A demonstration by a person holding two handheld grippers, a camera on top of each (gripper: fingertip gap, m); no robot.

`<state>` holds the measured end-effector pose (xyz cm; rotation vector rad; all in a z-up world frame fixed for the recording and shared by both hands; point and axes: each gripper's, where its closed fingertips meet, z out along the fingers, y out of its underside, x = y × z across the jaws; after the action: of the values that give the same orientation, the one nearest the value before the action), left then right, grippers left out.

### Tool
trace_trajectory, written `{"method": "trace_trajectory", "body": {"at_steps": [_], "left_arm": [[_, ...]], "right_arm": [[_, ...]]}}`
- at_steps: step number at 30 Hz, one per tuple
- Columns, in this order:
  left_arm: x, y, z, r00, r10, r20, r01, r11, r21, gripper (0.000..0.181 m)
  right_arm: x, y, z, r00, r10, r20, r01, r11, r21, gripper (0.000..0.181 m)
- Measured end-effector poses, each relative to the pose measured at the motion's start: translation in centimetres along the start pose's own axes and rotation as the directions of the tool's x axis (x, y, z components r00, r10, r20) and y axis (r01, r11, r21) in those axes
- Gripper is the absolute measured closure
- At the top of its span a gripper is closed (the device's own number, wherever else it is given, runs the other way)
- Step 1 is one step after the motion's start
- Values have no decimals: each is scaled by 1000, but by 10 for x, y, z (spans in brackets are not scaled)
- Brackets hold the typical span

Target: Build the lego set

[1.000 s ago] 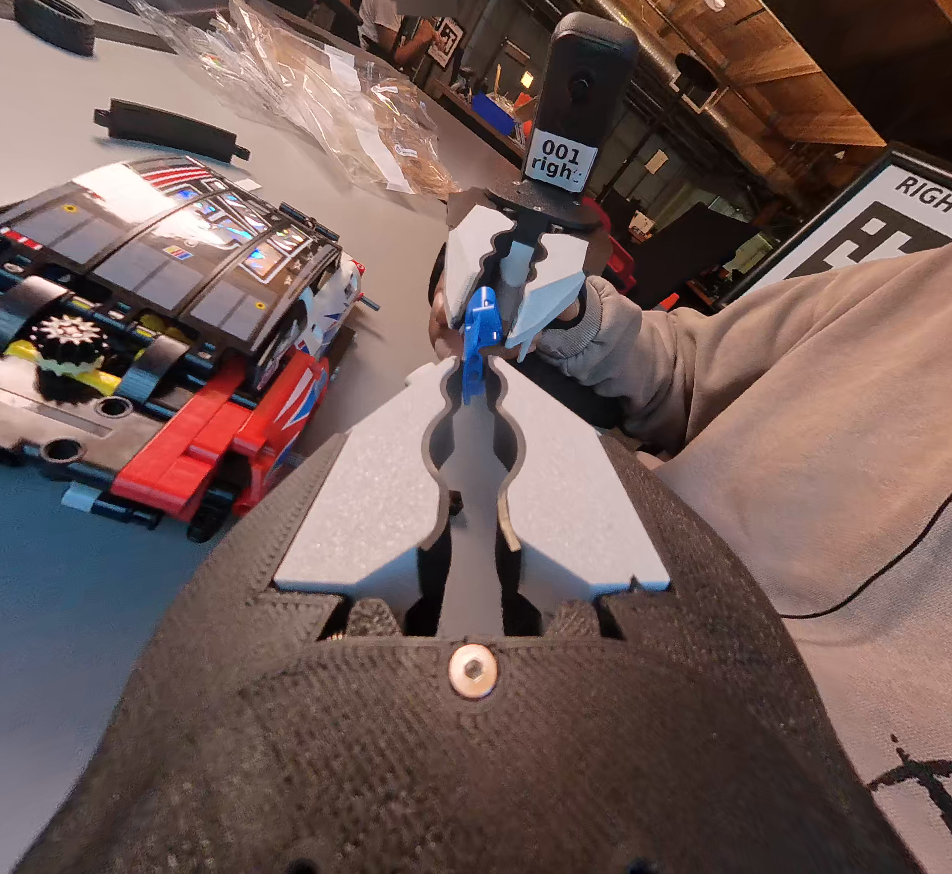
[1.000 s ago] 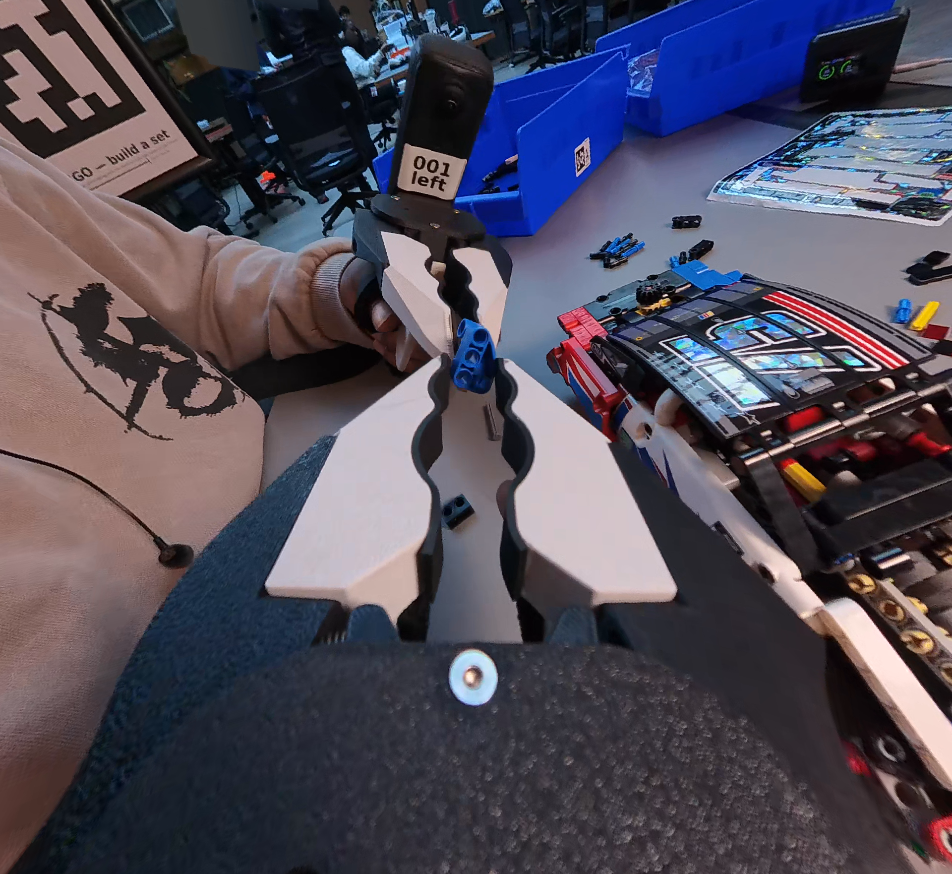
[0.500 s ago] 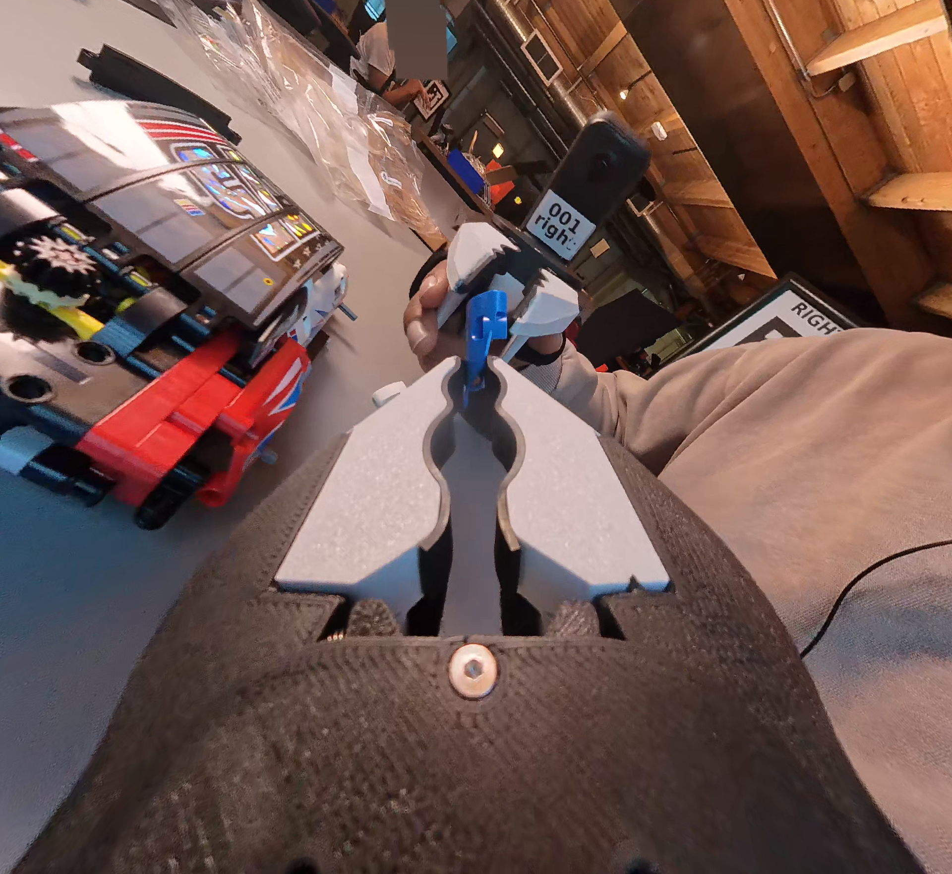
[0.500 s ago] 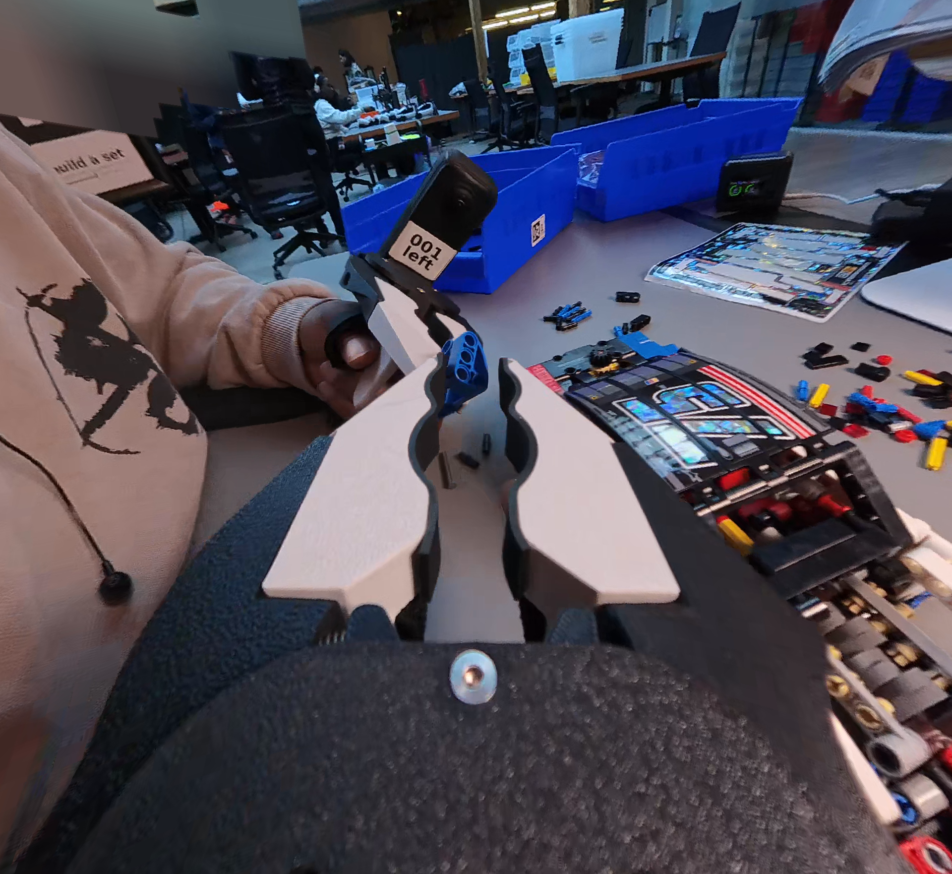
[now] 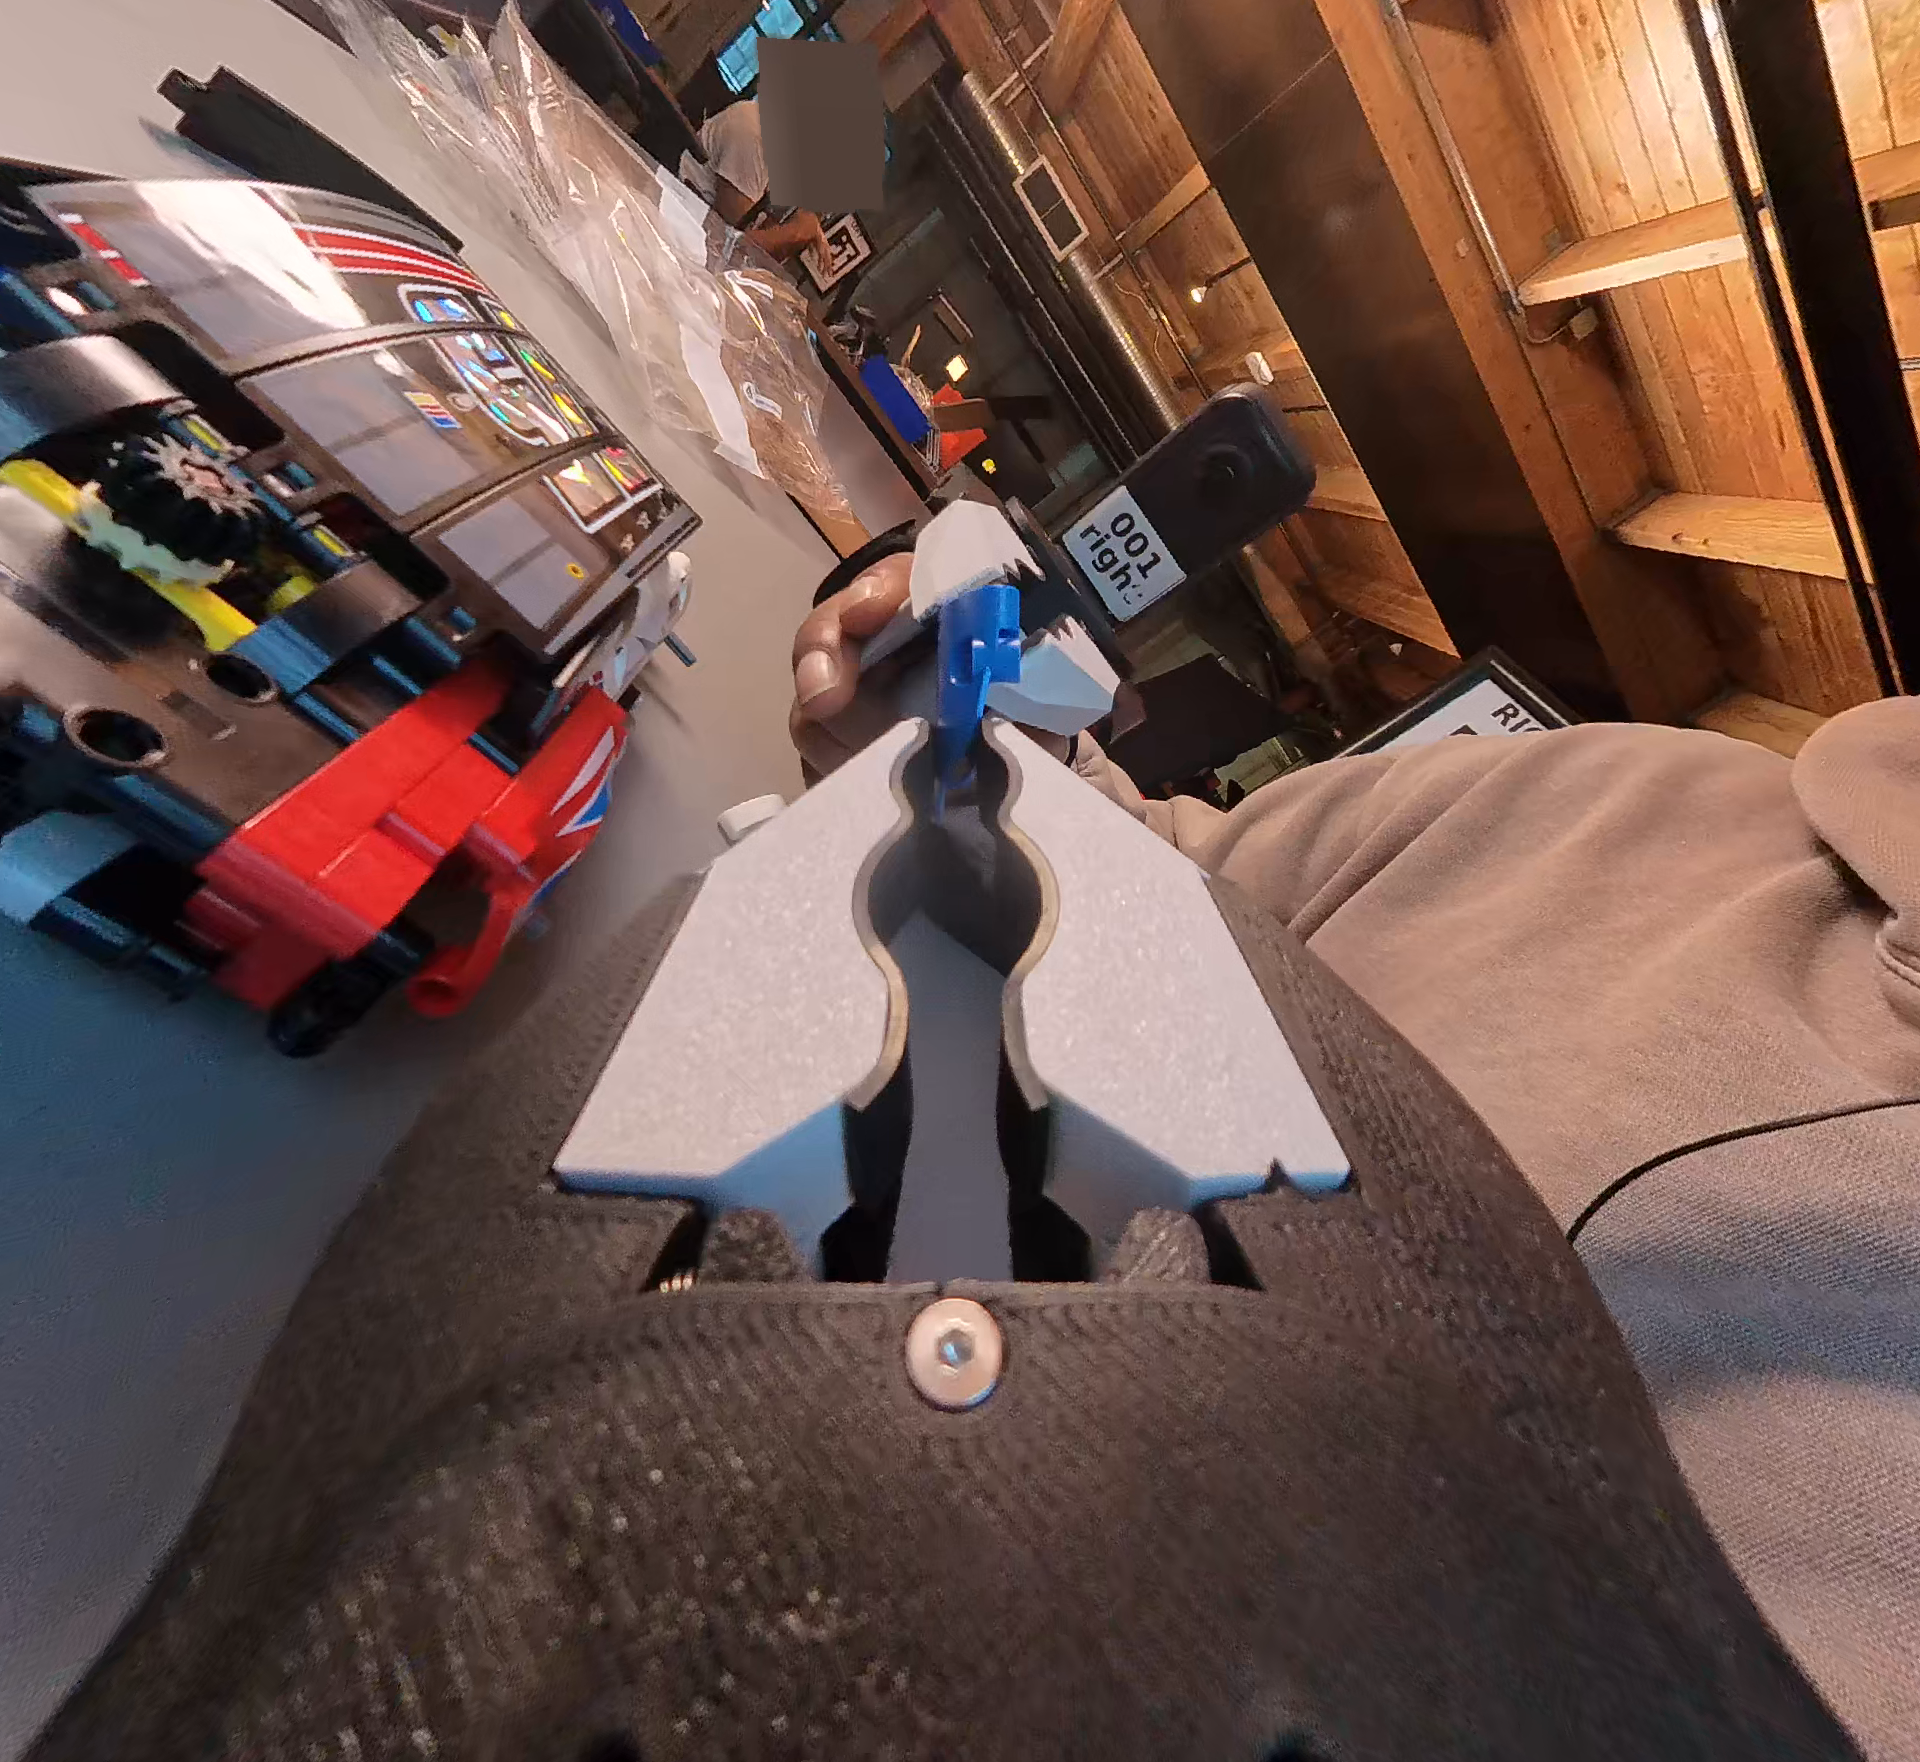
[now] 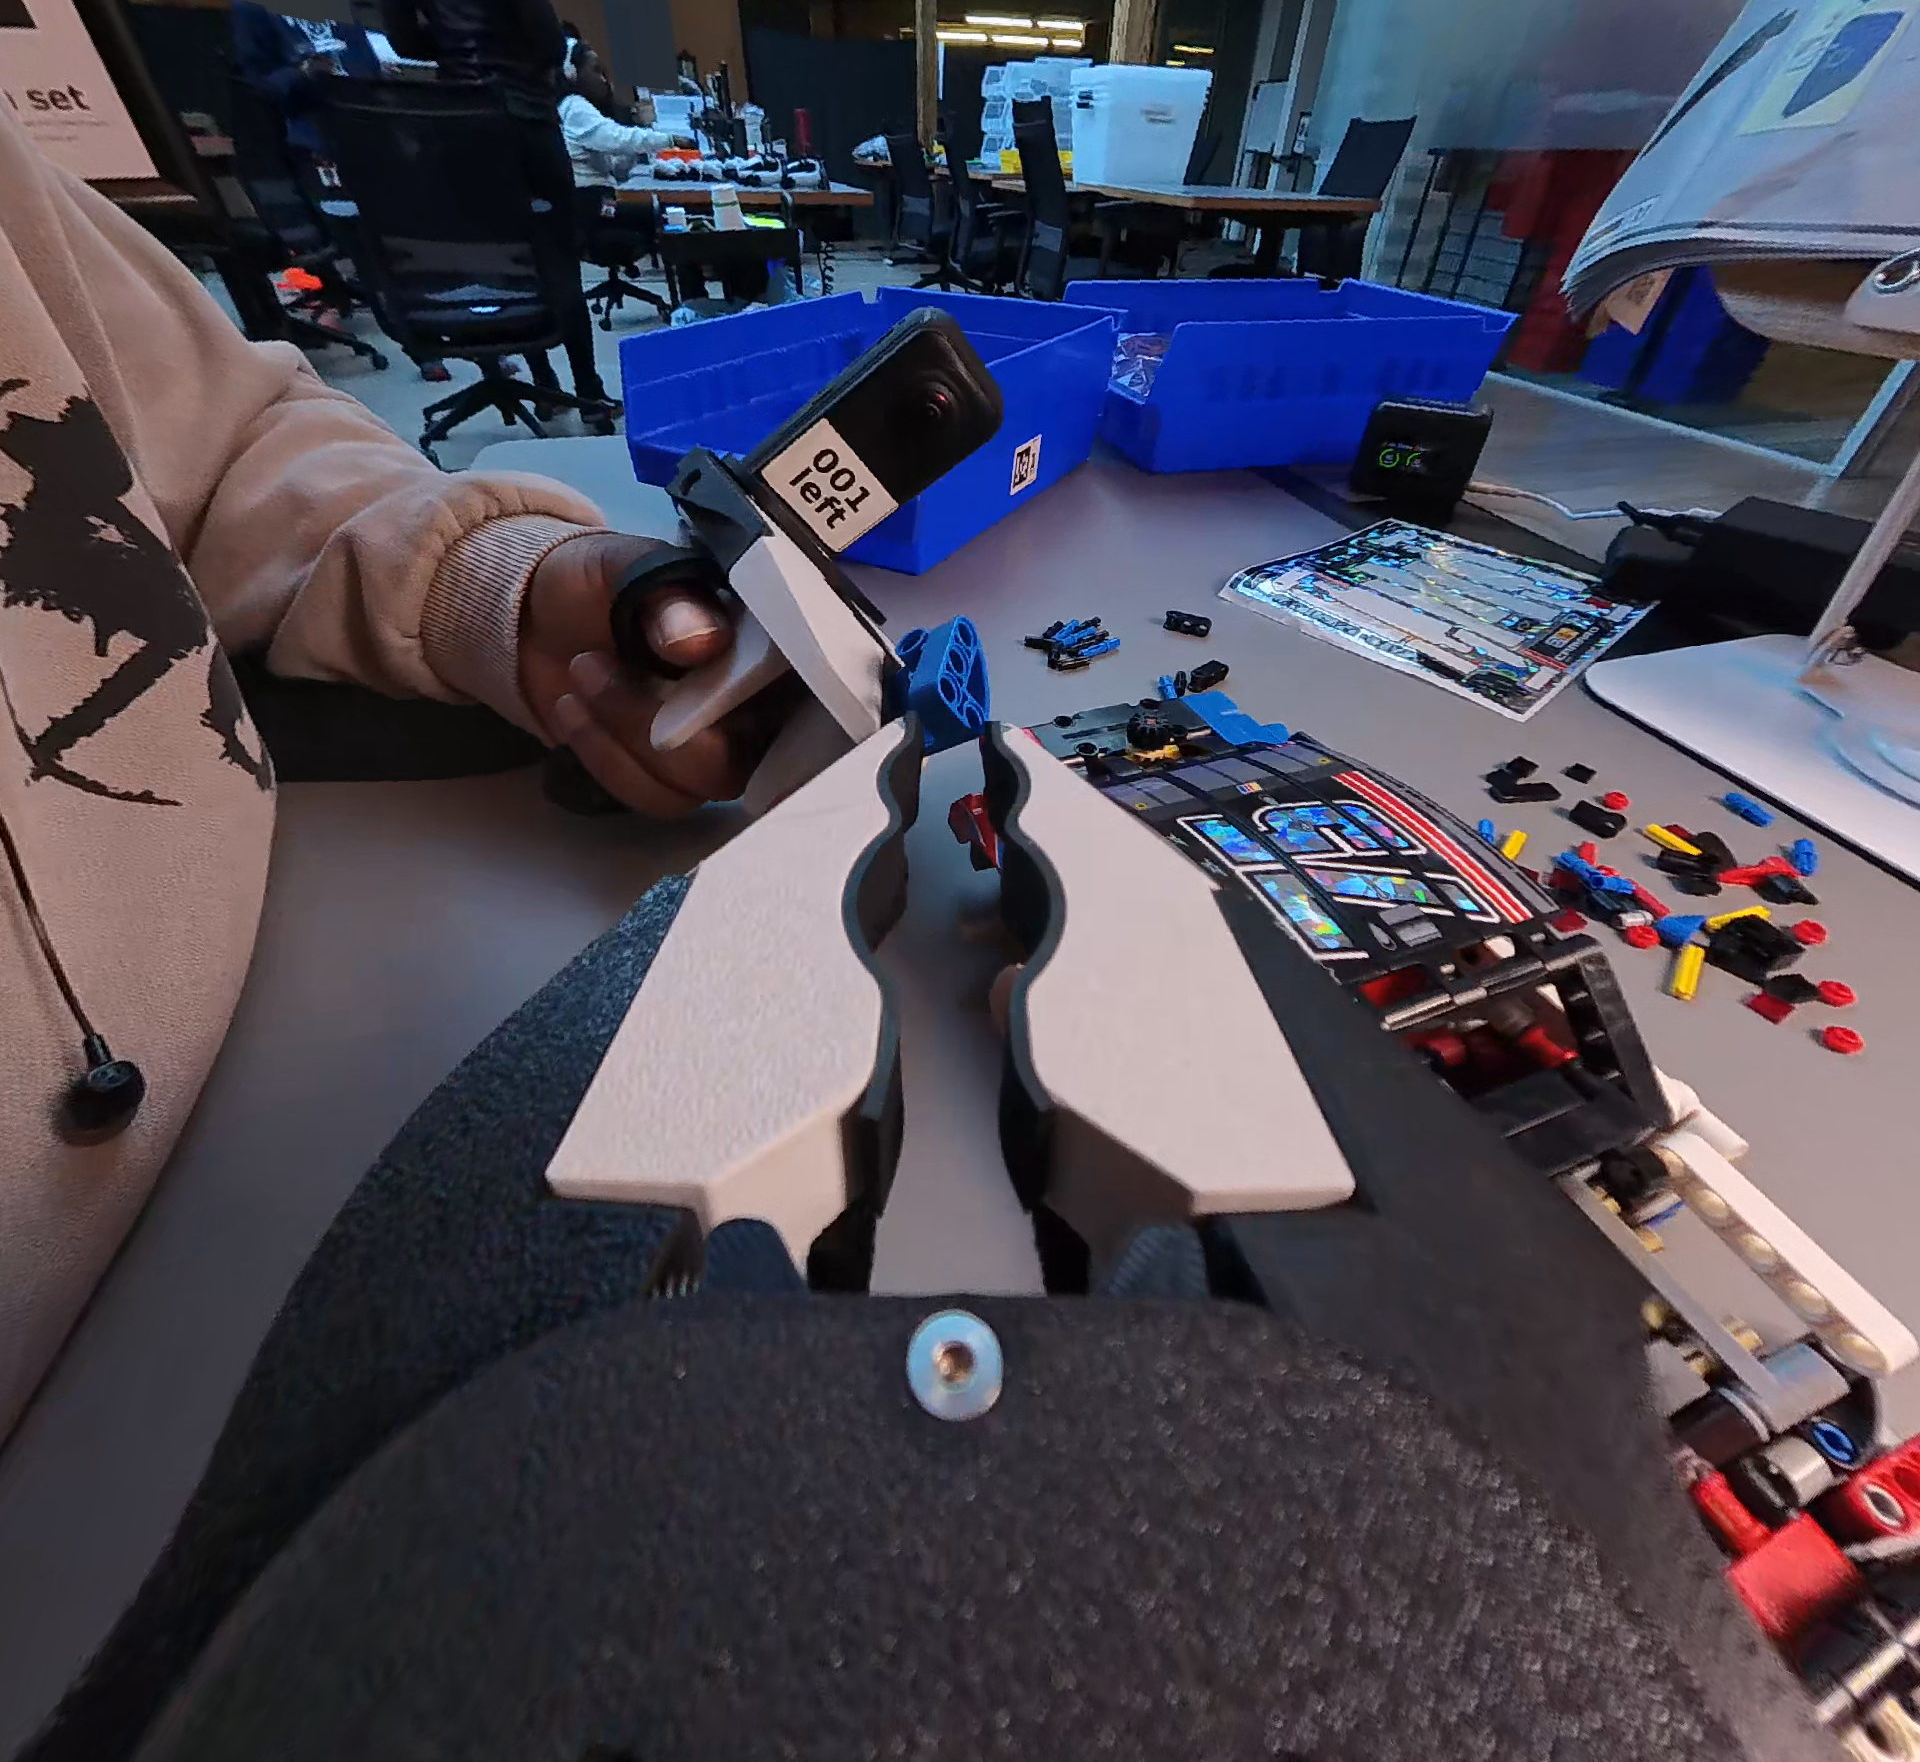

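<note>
While pinched — blue piece aloft

Two wrist cameras face each other at close range above a table, sharing the blue piece at 12 o'clock.

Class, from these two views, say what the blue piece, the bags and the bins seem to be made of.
Blue lego piece: hard moulded plastic, smooth with a slight sheen and crisp round holes. Clear bags: thin transparent plastic film, crinkled and glinting. Blue bins: rigid plastic, probably moulded, with an even colour and ribbed walls.
</note>
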<state>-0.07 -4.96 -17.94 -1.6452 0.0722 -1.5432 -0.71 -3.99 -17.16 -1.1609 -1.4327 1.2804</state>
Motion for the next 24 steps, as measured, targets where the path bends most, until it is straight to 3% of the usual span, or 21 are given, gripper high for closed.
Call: {"method": "trace_trajectory", "body": {"at_steps": [7,17,24], "left_arm": [[0,3,1,999,-29,-21,29,999,-25,177],[-7,4,-2,983,170,62,-164,982,-93,175],[-3,7,0,973,224,49,-217,970,-109,175]], "right_arm": [[-1,3,-2,997,68,37,-68,998,-15,173],[4,15,-2,979,198,48,-194,978,-78,174],[1,12,-6,977,208,53,-204,976,-79,174]]}}
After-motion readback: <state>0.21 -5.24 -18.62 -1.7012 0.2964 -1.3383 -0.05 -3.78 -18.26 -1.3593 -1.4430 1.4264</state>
